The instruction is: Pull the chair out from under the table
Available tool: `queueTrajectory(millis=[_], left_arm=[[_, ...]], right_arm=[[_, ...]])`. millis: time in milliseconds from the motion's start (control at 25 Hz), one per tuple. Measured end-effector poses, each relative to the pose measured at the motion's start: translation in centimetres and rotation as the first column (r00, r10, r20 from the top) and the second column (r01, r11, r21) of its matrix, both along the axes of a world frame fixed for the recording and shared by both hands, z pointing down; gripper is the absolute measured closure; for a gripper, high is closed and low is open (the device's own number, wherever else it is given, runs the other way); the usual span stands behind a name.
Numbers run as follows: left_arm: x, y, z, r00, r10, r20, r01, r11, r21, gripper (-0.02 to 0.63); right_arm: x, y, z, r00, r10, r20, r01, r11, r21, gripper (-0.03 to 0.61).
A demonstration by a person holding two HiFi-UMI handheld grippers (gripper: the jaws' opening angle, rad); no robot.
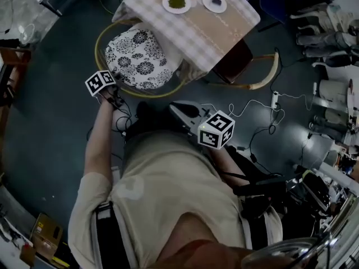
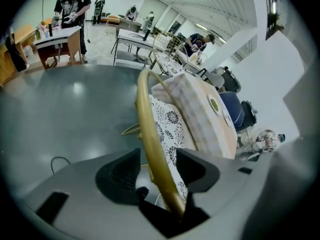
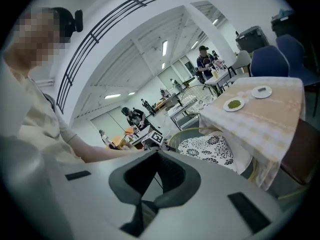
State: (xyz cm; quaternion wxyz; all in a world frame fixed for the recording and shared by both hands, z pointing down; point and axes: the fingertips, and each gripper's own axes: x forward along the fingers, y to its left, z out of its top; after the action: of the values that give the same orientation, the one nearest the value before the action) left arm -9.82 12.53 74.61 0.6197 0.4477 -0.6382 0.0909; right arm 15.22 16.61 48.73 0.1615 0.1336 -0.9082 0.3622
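Sitting partly under the table with the beige checked cloth (image 1: 230, 13), the chair with the golden hoop frame and black-and-white flowered cushion (image 1: 140, 52) lies ahead on your left. Its curved golden rim (image 2: 150, 129) passes between the spread, unclamped jaws of your left gripper (image 2: 157, 166). Your right gripper (image 3: 158, 156), jaws pressed together on nothing, hangs well apart from the chair. You would likely clamp with the left, then draw the chair toward yourself.
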Motion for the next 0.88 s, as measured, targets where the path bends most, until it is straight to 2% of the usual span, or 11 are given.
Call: queueTrajectory(millis=[120, 280, 320, 400, 560, 720, 800, 880], left_arm=[[1.0, 0.4, 1.3, 1.0, 0.014, -0.027, -0.015, 1.0, -0.026, 0.418], [2.7, 1.1, 2.5, 0.998, 0.011, -0.054, -0.015, 0.997, -0.075, 0.459], [2.9, 1.0, 2.7, 0.998, -0.006, -0.059, 0.002, 0.997, -0.078, 0.464], [3.0, 1.0, 2.8, 0.997, -0.045, -0.059, 0.04, 0.996, -0.081, 0.515], [3.1, 1.5, 2.7, 0.996, -0.057, -0.073, 0.049, 0.994, -0.102, 0.518], [3.5, 1.3, 2.4, 0.993, -0.009, -0.116, -0.003, 0.995, -0.1, 0.52], [3.6, 1.2, 2.4, 0.995, 0.05, -0.084, -0.06, 0.991, -0.122, 0.52], [3.1, 1.5, 2.5, 0.996, 0.078, -0.041, -0.083, 0.984, -0.159, 0.529]], right_arm=[[1.2, 0.3, 0.3, 0.999, 0.044, -0.011, -0.044, 0.999, 0.021, 0.568], [3.7, -1.3, 0.6, 0.994, 0.109, 0.018, -0.109, 0.994, -0.003, 0.568], [4.3, -1.8, 0.6, 0.994, 0.11, 0.027, -0.11, 0.994, -0.015, 0.569], [5.5, -2.4, 0.6, 0.994, 0.103, 0.046, -0.101, 0.994, -0.04, 0.569], [7.5, -3.4, 1.0, 0.992, 0.109, 0.07, -0.102, 0.99, -0.1, 0.569], [8.2, -4.3, 1.0, 0.991, 0.107, 0.082, -0.097, 0.988, -0.12, 0.569], [8.2, -4.5, 0.8, 0.991, 0.104, 0.084, -0.093, 0.989, -0.118, 0.568], [7.8, -4.6, 0.6, 0.992, 0.092, 0.088, -0.082, 0.991, -0.11, 0.569]])
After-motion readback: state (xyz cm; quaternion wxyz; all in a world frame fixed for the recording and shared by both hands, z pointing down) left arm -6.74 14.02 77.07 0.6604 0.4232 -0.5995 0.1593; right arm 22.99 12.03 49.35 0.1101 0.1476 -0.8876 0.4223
